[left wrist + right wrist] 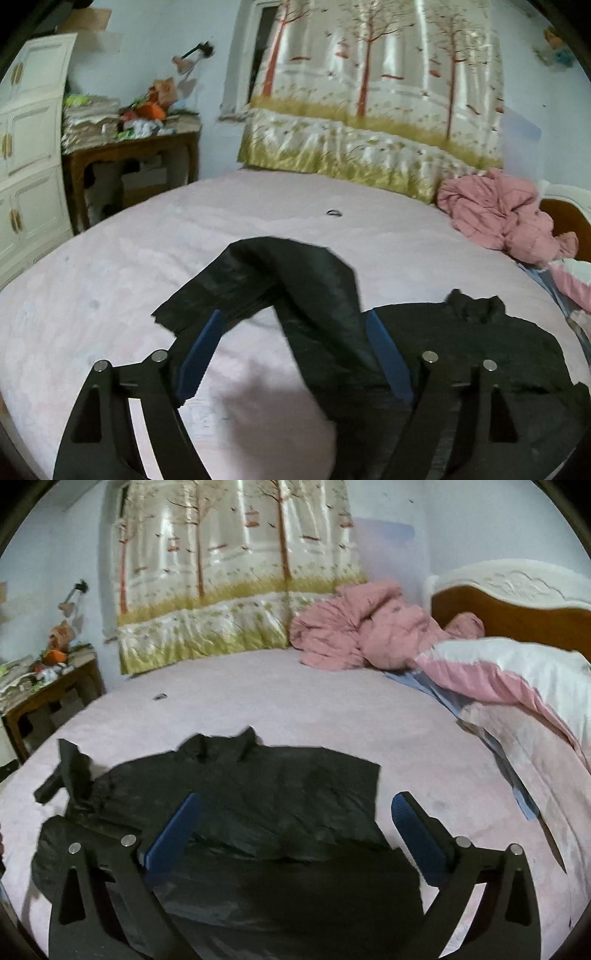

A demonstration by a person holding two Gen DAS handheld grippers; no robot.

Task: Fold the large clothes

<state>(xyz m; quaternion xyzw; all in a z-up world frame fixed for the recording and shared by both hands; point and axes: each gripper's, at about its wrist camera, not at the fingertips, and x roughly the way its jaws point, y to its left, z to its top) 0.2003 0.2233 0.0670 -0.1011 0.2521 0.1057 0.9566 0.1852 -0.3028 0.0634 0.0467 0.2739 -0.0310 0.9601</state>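
One black garment lies spread on the pink bed sheet, and everything else is placed from it. To its left, beyond the bed's edge, stands one wooden side table heaped with clutter, with one cream cabinet further left. Just behind the garment one small dark ring-like thing sits on the sheet; what it is cannot be told. Behind that hangs one tree-printed curtain. Right of the garment and behind it lie one crumpled pink quilt, one pink-and-white pillow and one carved headboard.

The garment shows two sleeves: the left one arches up off the sheet, blurred; the right one is folded across the body.

Two grippers hang above the garment, both tilted downward. The left gripper has its jaws well apart, the raised sleeve passing between them, apparently ungripped. The right gripper stands with jaws spread wide over the body, nothing clamped
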